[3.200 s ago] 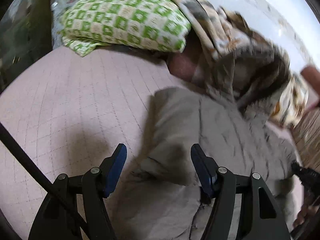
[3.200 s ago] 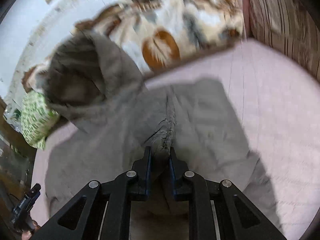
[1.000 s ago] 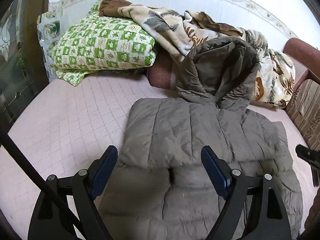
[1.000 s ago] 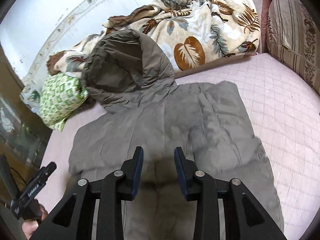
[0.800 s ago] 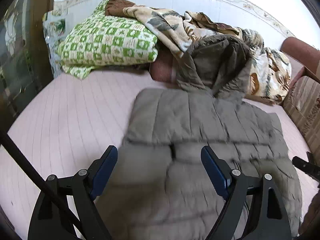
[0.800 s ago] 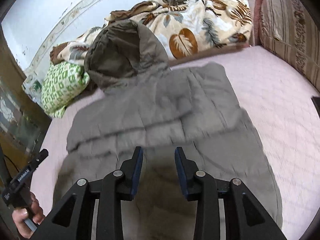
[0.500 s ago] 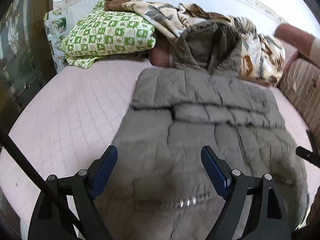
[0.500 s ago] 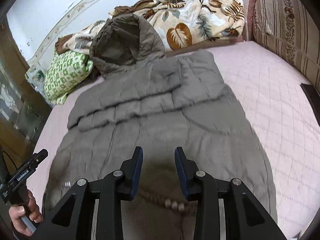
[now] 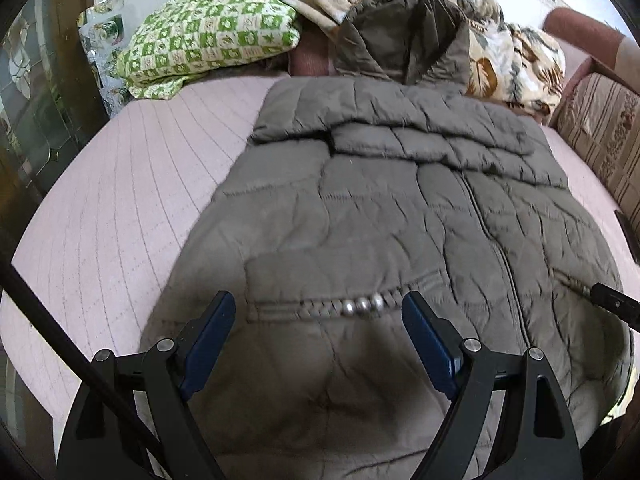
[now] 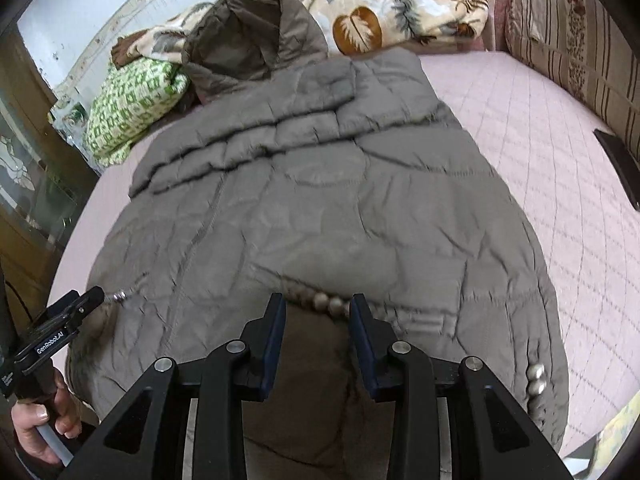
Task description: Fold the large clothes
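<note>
Left tool [image 9: 316, 332] spread wide and right tool [image 10: 317, 326] part-spread, both empty, hover over the near hem of the puffy jacket [image 9: 380, 208] lying flat on the bed [image 9: 120, 184]; a shallow pinch may slip off its slick padding.

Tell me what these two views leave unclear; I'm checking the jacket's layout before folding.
- Jacket bottom hem: left wrist view, cut off behind the left hand-held gripper.
- Sleeves: neither view shows them clearly, probably tucked away.
- Fabric at right hand-held gripper: right wrist view, blurred and shadowed.
- Hood interior: dark.
</note>
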Demonstrator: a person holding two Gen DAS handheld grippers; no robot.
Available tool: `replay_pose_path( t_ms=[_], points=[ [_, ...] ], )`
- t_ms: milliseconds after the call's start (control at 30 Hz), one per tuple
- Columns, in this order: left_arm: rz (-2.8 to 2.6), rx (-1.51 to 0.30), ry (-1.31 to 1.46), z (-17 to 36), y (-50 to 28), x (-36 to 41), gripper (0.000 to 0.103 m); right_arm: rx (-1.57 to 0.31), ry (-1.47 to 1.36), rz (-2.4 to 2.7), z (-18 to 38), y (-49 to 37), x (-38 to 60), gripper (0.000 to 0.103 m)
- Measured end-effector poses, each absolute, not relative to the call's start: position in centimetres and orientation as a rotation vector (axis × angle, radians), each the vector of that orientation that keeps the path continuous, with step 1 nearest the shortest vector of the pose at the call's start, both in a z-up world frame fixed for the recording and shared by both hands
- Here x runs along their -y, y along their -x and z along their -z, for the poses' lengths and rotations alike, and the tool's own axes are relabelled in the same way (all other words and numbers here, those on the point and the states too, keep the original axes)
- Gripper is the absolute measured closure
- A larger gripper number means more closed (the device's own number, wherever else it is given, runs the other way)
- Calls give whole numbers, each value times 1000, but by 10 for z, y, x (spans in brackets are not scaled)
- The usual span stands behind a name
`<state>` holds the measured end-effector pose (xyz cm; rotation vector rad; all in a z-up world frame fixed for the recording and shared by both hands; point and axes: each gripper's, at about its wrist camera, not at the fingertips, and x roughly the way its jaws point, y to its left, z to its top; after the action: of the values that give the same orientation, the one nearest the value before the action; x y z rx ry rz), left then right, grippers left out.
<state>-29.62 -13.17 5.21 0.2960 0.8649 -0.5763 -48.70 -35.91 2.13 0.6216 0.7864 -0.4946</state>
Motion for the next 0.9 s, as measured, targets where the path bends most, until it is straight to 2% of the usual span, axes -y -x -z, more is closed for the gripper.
replay_pose_path(
  t_ms=[167, 467, 900],
  points=[
    [584, -914, -336, -37, 307, 137, 18, -813, -660, 461, -11, 488, 359, 67],
    [636, -715, -388, -66, 357, 146, 18, -639, -535, 420, -47, 513, 328, 67],
    [710, -694, -351, -93, 380, 174, 18, -587, -568, 426, -51, 541, 328, 67]
  ],
)
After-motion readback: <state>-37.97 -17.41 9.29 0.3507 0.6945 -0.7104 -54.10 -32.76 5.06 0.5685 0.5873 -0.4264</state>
